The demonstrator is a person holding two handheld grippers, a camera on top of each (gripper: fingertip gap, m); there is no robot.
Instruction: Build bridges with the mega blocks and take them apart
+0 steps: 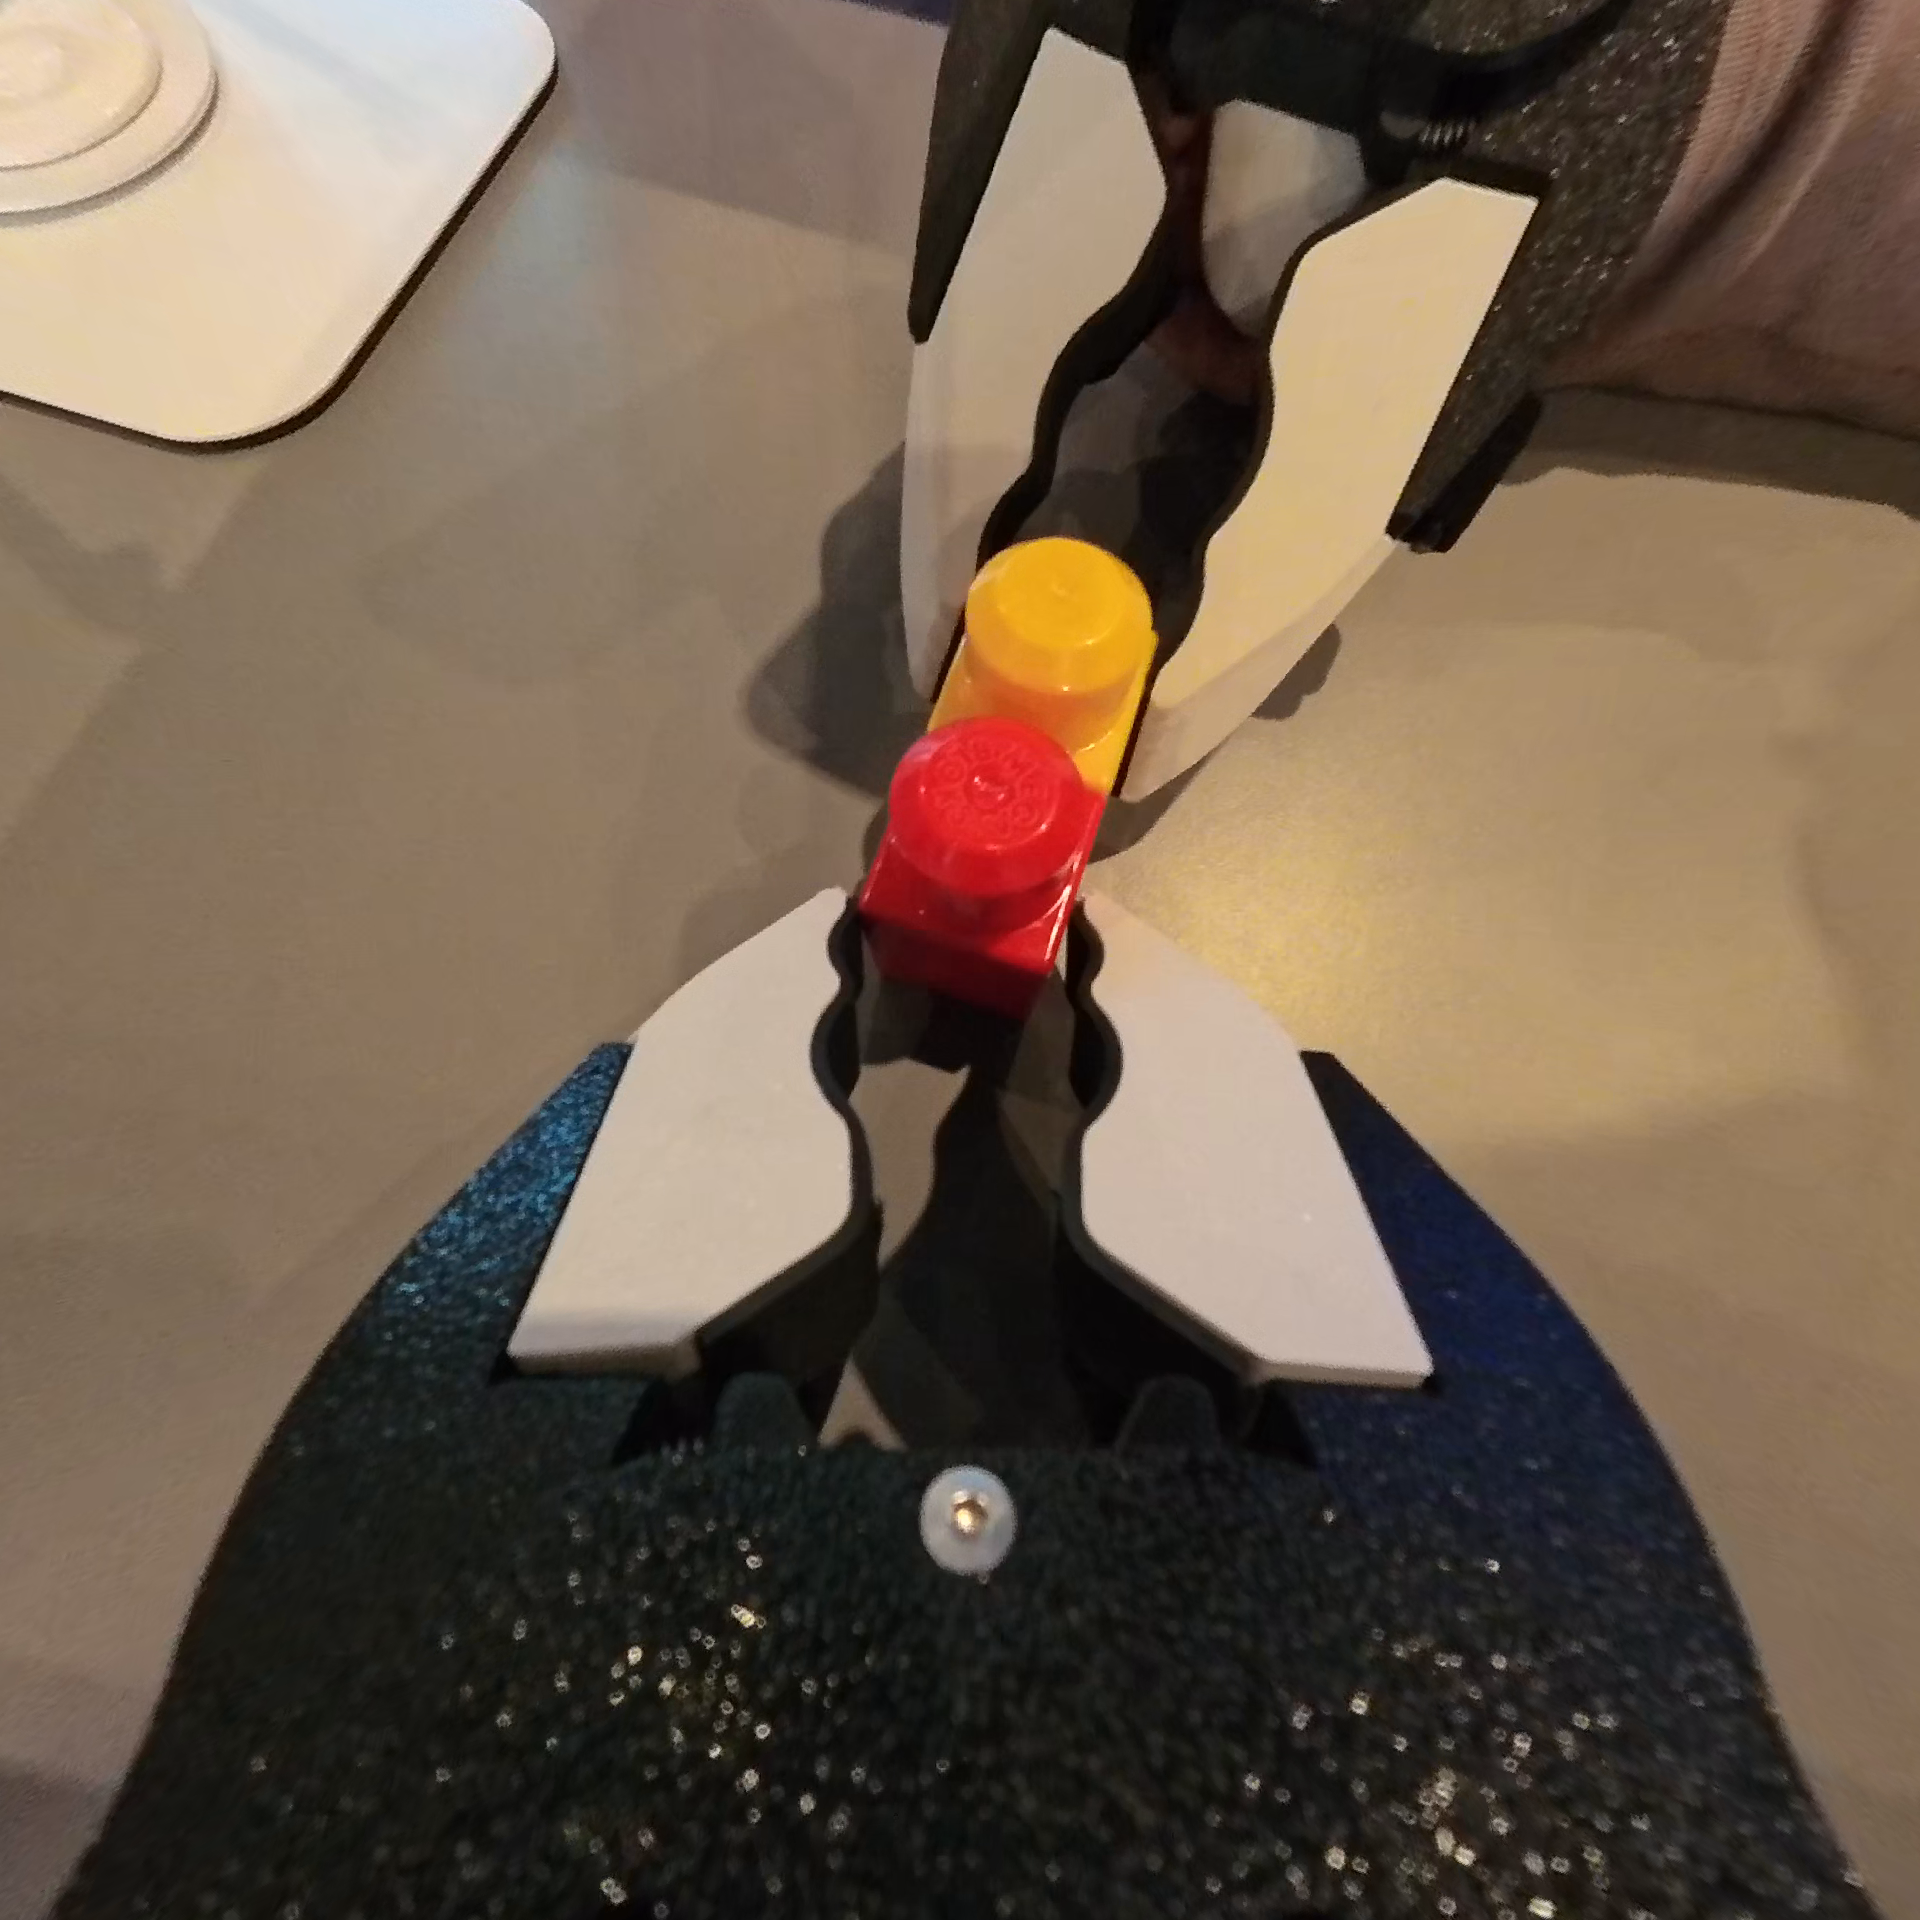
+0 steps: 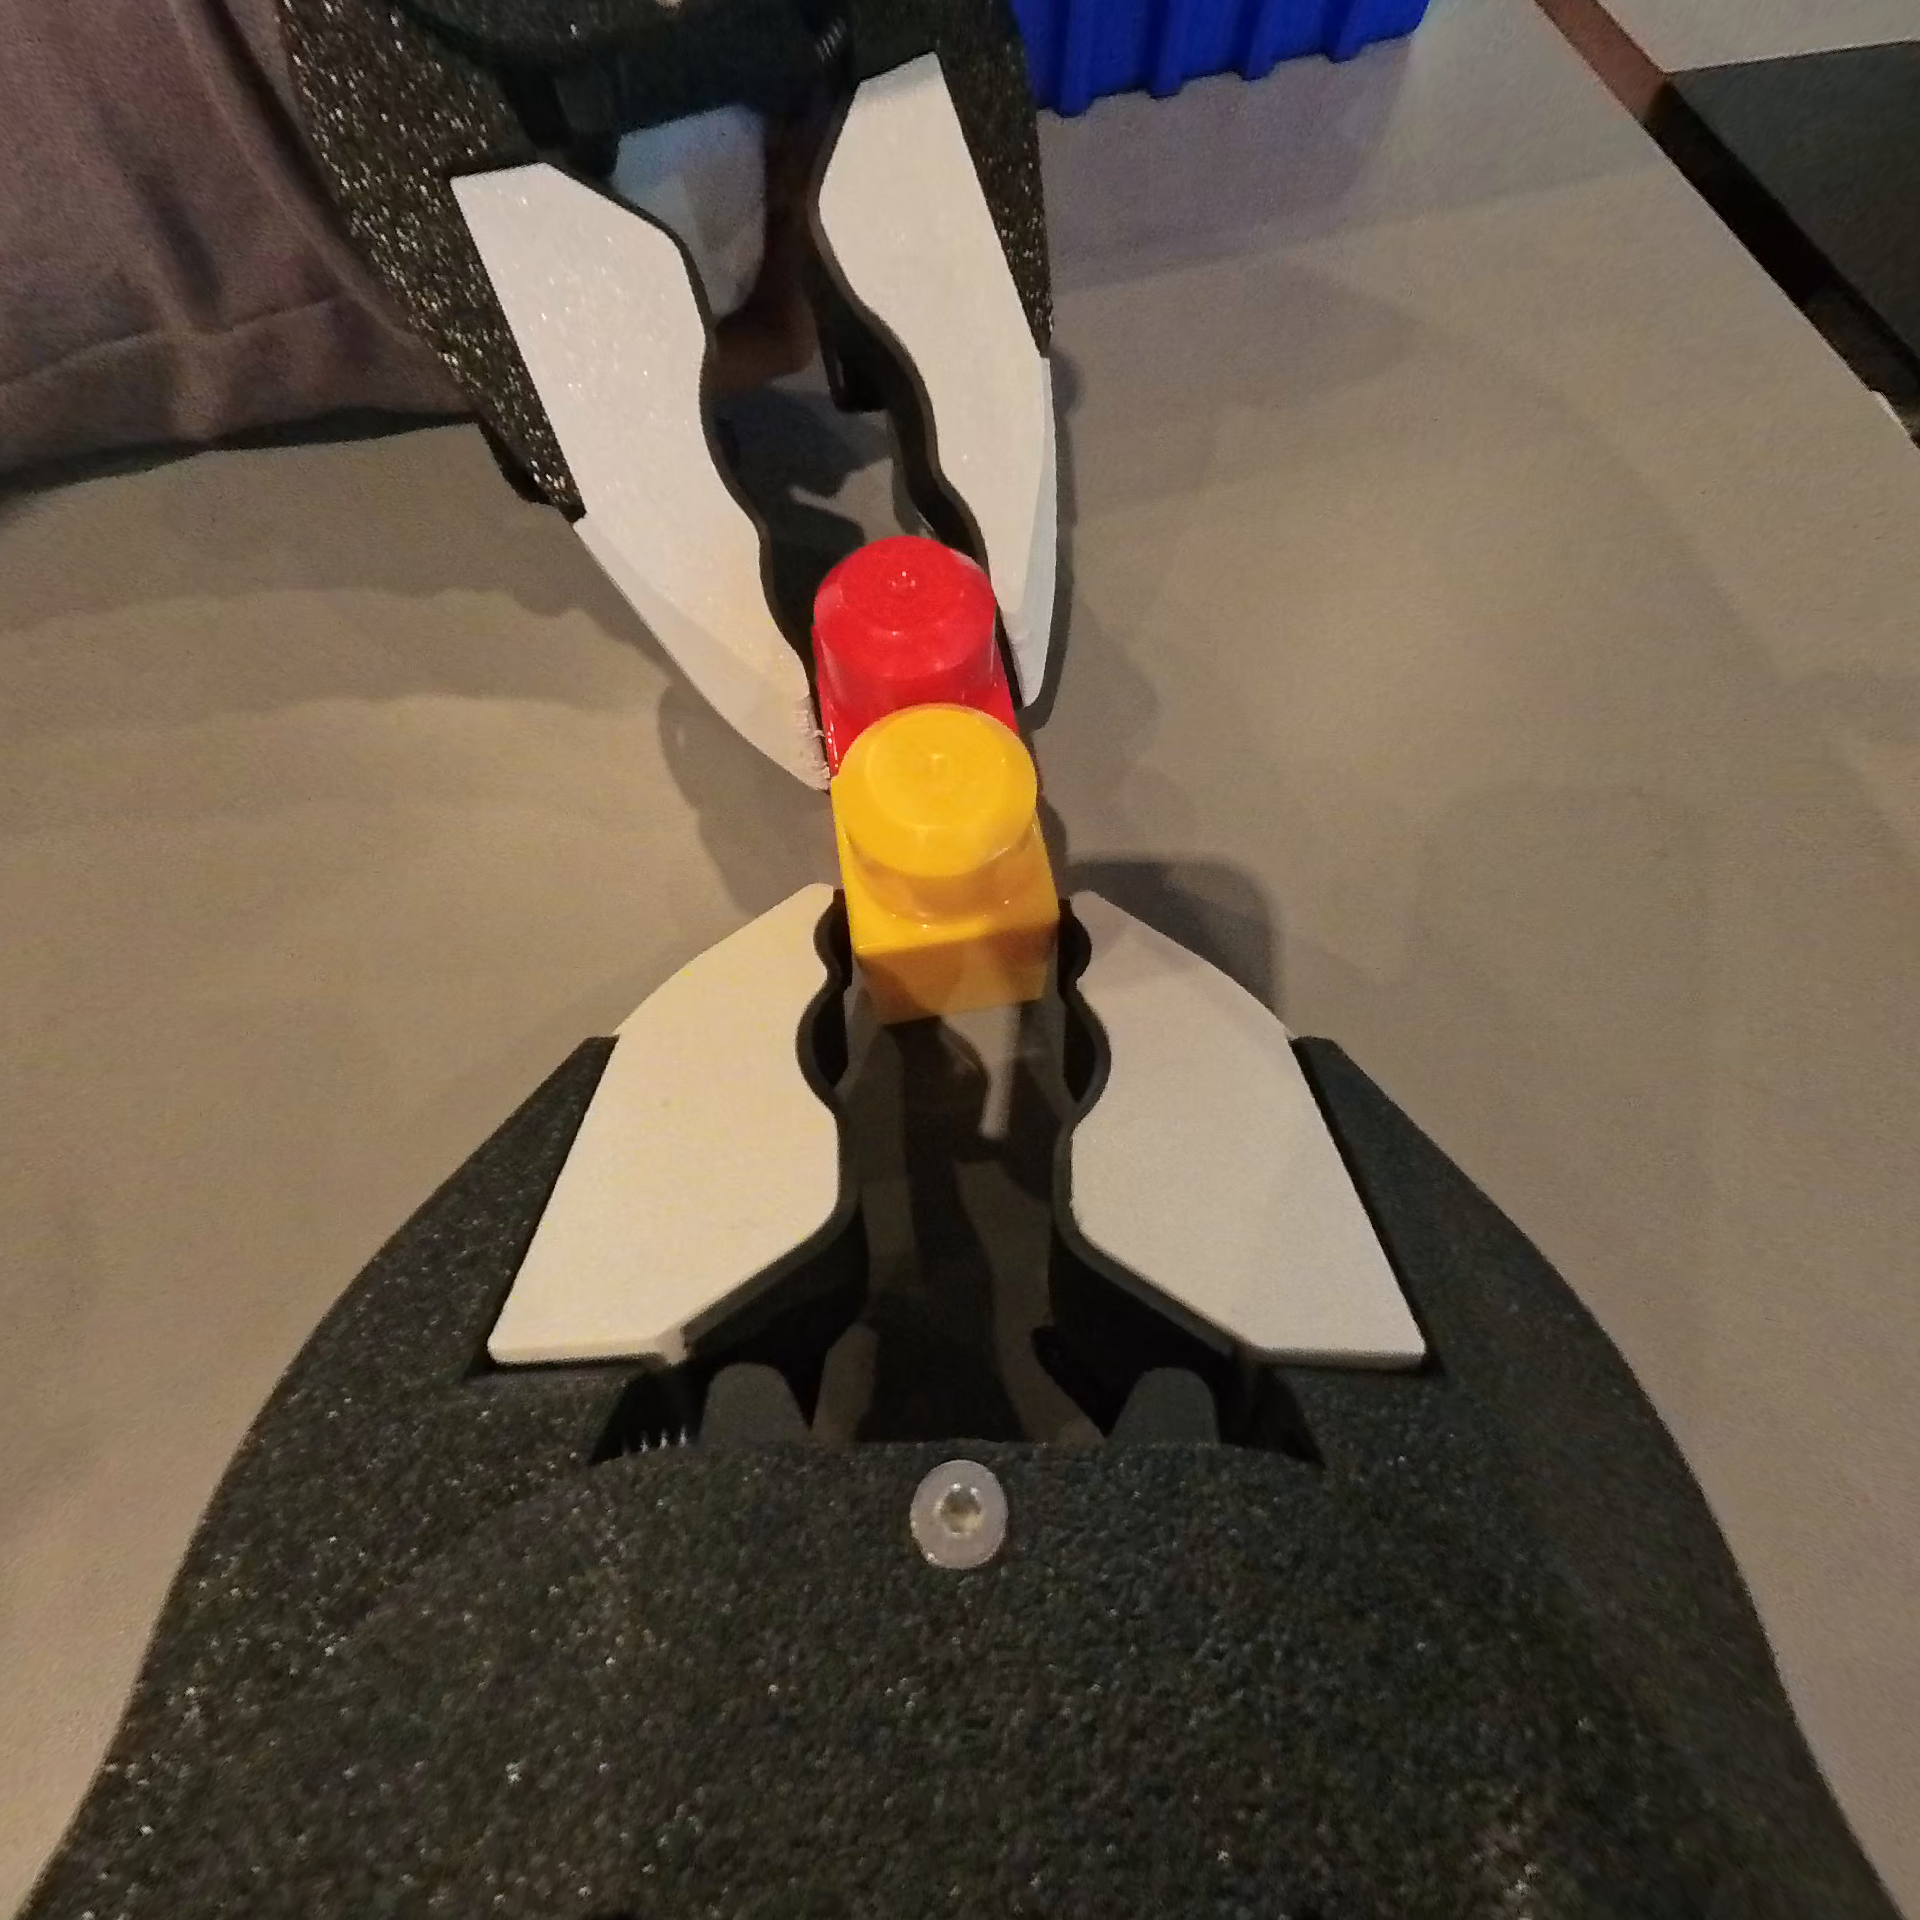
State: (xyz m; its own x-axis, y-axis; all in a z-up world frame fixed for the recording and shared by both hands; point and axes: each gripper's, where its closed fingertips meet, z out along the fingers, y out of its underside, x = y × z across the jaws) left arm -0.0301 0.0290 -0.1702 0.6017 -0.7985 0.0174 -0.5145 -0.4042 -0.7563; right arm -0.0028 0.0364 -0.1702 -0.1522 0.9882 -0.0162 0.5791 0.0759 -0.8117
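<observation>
A grey table (image 1: 312,831) carries everything; a white pad (image 1: 260,229) lies at its far corner in the left view, and a blue bin (image 2: 1216,42) is cut off at the top of the right view. The left gripper (image 1: 961,914) is clamped on the red block (image 1: 977,883), and the right gripper (image 2: 951,904) is clamped on the yellow block (image 2: 951,914). The two blocks meet side by side between the facing grippers, just above or on the table; I cannot tell which. Both look light, rigid and glossy, so they are probably slippery: grip the flat side walls, not the round studs. Their undersides and any joint between them are hidden.
</observation>
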